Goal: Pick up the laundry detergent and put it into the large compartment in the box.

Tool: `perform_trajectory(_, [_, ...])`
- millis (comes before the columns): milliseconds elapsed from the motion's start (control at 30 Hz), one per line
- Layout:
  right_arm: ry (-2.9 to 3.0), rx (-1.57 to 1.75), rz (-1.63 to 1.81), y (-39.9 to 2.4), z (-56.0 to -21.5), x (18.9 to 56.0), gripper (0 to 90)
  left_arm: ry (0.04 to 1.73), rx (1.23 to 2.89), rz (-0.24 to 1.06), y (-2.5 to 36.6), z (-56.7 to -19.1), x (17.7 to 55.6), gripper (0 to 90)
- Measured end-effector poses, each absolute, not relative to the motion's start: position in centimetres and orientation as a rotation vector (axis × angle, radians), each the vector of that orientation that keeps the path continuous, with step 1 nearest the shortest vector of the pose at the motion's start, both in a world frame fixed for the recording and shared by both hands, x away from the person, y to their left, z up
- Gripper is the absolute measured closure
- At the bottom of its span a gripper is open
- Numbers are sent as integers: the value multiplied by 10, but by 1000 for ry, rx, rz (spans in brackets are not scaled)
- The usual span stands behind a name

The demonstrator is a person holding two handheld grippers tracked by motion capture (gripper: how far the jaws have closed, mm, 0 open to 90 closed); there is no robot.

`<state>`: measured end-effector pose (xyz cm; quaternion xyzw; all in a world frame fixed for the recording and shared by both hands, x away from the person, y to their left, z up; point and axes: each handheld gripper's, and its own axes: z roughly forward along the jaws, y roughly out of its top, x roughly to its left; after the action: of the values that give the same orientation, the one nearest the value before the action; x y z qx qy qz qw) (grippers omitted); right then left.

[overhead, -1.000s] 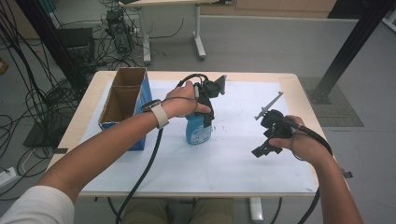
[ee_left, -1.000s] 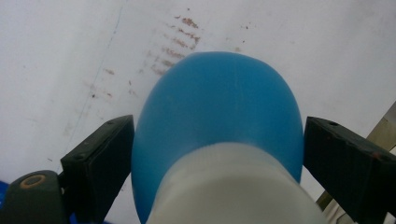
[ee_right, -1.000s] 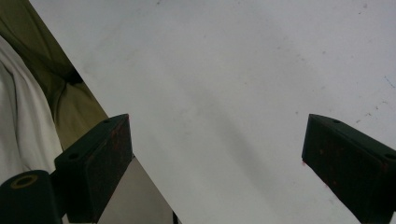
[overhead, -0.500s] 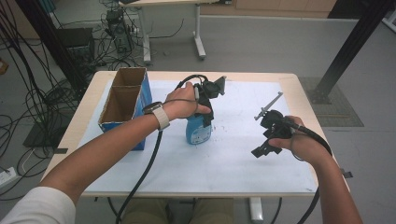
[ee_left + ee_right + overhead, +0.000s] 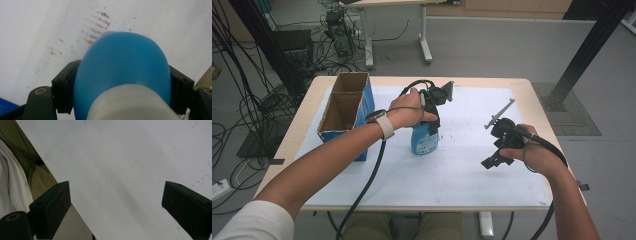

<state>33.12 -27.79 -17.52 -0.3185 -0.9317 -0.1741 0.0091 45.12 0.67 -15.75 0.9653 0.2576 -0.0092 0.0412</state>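
Note:
A blue plastic bottle (image 5: 424, 141) with a white cap stands upright on the white sheet near the table's middle. My left gripper (image 5: 430, 125) comes down on it from above. In the left gripper view the bottle's blue shoulder (image 5: 125, 67) sits between the two black pads (image 5: 65, 87), which have just been closing and now press on both of its sides. My right gripper (image 5: 493, 159) hovers over the sheet at the right, apart from the bottle. Its jaws stand wide open (image 5: 116, 207) with nothing between them.
An open cardboard box (image 5: 362, 131) with blue sides and two compartments stands at the table's left, close to my left forearm. The white sheet (image 5: 462, 175) covers most of the tabletop. Cables trail from both grippers toward the front edge.

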Motion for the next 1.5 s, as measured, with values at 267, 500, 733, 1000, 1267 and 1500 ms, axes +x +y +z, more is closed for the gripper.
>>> perform_trajectory(267, [-2906, -997, -545, -278, -177, 331, 85, 779, 2954, 5, 6, -157, 447, 276])
perform_trajectory(500, [-2906, -997, -545, -277, -177, 332, 85, 763, 2953, 7, 8, -157, 447, 375])
perform_trajectory(733, [-2908, -995, -543, -278, -176, 331, 85, 777, 2952, 5, 7, -157, 448, 381])
perform_trajectory(1000, [-2911, -991, -542, -277, -176, 332, 85, 778, 2954, 6, 7, -157, 448, 385])
perform_trajectory(1267, [-2909, -992, -539, -275, -175, 333, 85, 784, 2952, 9, 7, -157, 448, 385])
perform_trajectory(1500, [-2908, -993, -540, -275, -176, 333, 85, 790, 2945, 11, 8, -158, 447, 383])
